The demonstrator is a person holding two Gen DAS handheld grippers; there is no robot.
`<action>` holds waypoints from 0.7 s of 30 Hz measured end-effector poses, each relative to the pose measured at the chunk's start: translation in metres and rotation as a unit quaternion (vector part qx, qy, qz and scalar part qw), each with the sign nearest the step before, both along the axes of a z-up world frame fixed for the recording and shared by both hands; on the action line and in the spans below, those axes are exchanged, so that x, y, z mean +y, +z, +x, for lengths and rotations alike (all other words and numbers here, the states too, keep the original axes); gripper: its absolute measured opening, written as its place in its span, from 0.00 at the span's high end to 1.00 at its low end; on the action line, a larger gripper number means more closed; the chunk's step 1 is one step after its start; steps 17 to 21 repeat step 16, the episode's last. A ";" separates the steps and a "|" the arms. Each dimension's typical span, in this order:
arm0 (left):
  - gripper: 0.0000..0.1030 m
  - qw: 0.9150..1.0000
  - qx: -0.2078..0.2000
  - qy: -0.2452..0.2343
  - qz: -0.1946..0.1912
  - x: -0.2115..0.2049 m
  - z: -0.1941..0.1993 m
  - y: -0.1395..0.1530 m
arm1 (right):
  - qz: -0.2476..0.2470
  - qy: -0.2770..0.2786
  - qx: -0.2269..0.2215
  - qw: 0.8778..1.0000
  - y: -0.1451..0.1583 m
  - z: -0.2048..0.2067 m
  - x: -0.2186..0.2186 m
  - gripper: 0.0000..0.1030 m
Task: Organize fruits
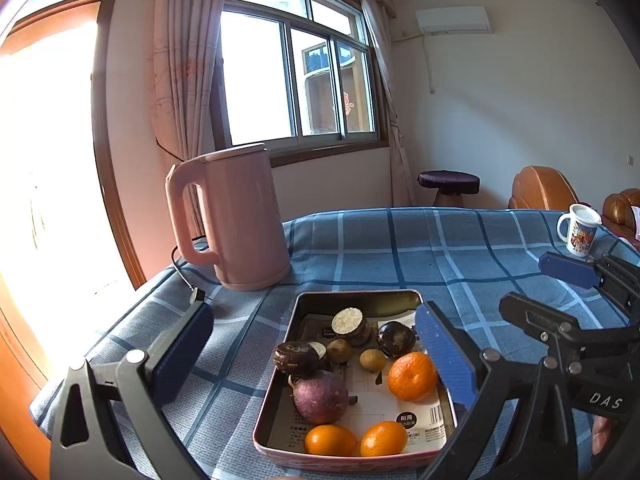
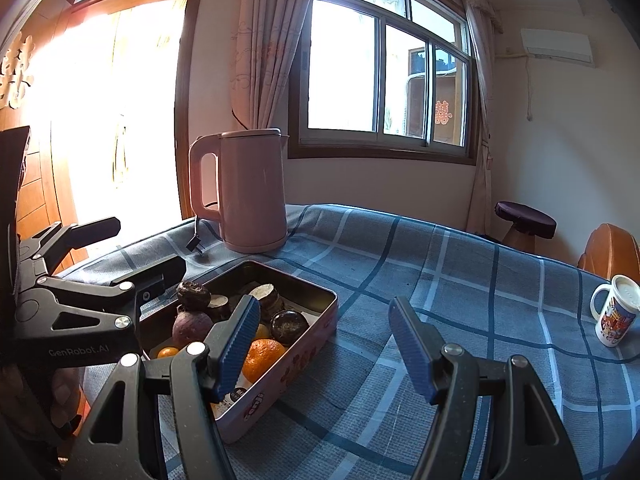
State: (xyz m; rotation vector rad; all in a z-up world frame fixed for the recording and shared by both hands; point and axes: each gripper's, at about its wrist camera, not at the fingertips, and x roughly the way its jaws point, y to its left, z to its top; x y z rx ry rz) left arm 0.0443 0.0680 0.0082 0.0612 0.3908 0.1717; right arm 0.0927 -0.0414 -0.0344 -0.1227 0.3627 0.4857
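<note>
Left wrist view: left gripper (image 1: 314, 354) fingers spread and empty above the tin tray (image 1: 280, 364) on the checked surface (image 1: 400, 248); tray holds mandarins (image 1: 412, 376), a purple root (image 1: 320, 397) and dark round fruits. Right wrist view: right gripper (image 2: 326, 350) fingers spread, empty, just beside the tray (image 2: 304, 354). Mandarins likely light, soft-skinned; grip across the middle, gently.

Open desk (image 2: 460, 280) is left right of the tin (image 2: 304, 356); the far left is blocked by a kettle (image 2: 248, 192), the far right by a mug (image 2: 614, 316).
</note>
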 end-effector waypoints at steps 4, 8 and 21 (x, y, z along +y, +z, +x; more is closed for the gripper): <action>0.00 1.000 0.002 0.006 0.000 0.001 0.002 -0.001 | 0.000 0.000 0.001 1.000 -0.001 0.000 0.000 0.34; 0.00 1.000 0.009 0.008 0.000 0.001 0.004 -0.004 | -0.001 0.000 0.001 1.000 -0.001 -0.001 0.000 0.34; 0.00 1.000 0.009 0.008 -0.001 0.002 0.004 -0.006 | 0.002 -0.011 0.004 1.000 -0.003 0.001 -0.012 0.34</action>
